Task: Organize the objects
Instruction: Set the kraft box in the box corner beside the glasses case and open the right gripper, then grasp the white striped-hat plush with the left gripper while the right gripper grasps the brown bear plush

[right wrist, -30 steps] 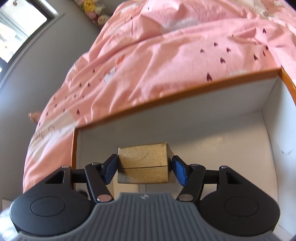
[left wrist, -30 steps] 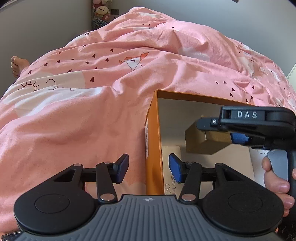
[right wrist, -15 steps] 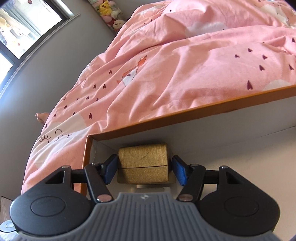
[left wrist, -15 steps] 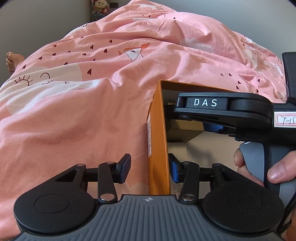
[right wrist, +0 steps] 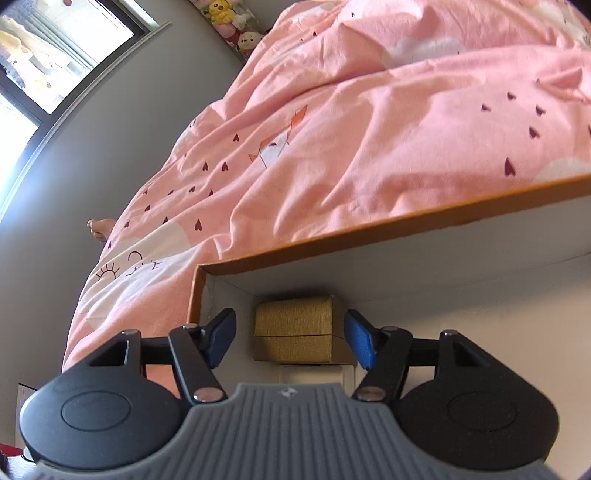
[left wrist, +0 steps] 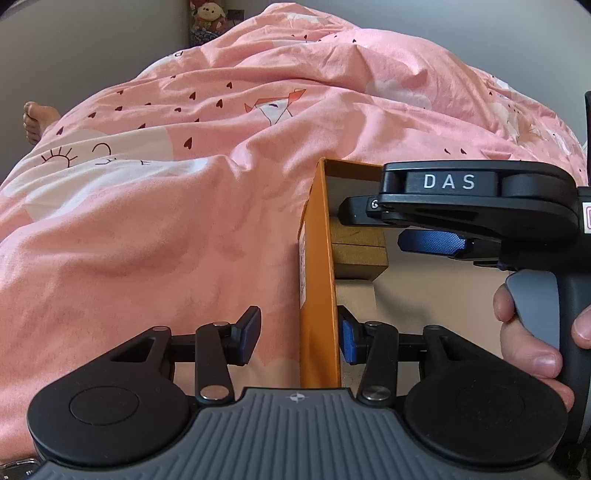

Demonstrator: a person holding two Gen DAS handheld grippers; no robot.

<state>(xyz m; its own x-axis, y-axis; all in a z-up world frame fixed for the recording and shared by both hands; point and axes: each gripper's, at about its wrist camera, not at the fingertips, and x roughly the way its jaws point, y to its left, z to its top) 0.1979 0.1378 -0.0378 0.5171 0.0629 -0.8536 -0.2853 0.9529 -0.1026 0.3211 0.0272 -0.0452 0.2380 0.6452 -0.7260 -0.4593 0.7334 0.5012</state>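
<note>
Your right gripper [right wrist: 290,338] has its blue pads standing clear on either side of the small gold textured cardboard box [right wrist: 297,334], a sliver of gap showing at each side, so nothing is pinched. That gold box sits inside the large orange-walled carton with a pale interior [right wrist: 369,236], in the carton's near-left corner, resting on a flat white packet [right wrist: 312,373] on the carton floor.

Your left gripper [left wrist: 299,338] straddles the carton's orange left wall: the right pad is against the inner face, while the left pad stands away from the wall over the bedding, so the jaws are spread and not clamping; they have just closed in a little around that wall. From this side you see your right hand [left wrist: 532,347] around the gripper handle over the carton (the label on it reads DAS).

The carton lies on a rumpled pink duvet printed with dark hearts [left wrist: 184,184]. Beyond the duvet's far left edge a person's bare foot [left wrist: 35,118] shows, and plush toys [right wrist: 231,18] sit at the far end.
</note>
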